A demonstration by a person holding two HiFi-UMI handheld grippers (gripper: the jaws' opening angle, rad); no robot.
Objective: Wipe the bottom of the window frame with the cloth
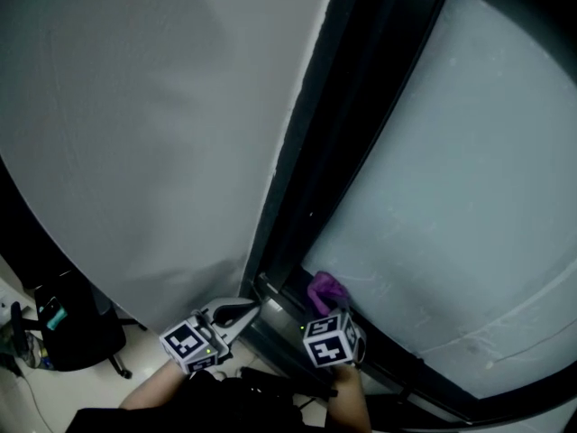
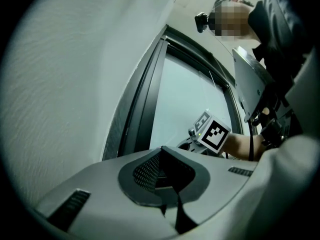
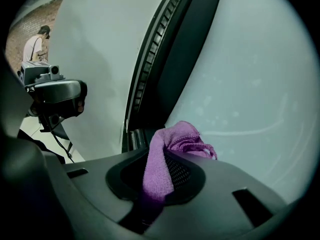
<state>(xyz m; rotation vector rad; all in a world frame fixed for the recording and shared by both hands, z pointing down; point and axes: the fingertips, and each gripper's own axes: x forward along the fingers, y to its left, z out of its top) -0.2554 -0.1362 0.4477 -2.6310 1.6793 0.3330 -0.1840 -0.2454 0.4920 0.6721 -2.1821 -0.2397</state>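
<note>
Purple cloth clamped in right hand-held gripper — low against window frame.
Left hand-held gripper clenched, seemingly on nothing — near pale wall.

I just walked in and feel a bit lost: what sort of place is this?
Probably an indoor office or lab room: a tall window with a dark frame set beside a plain white wall, and what looks like a wheeled chair on the pale floor.

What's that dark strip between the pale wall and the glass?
The dark window frame fills the stretch between the wall and the glass. The head view shows it best.
</note>
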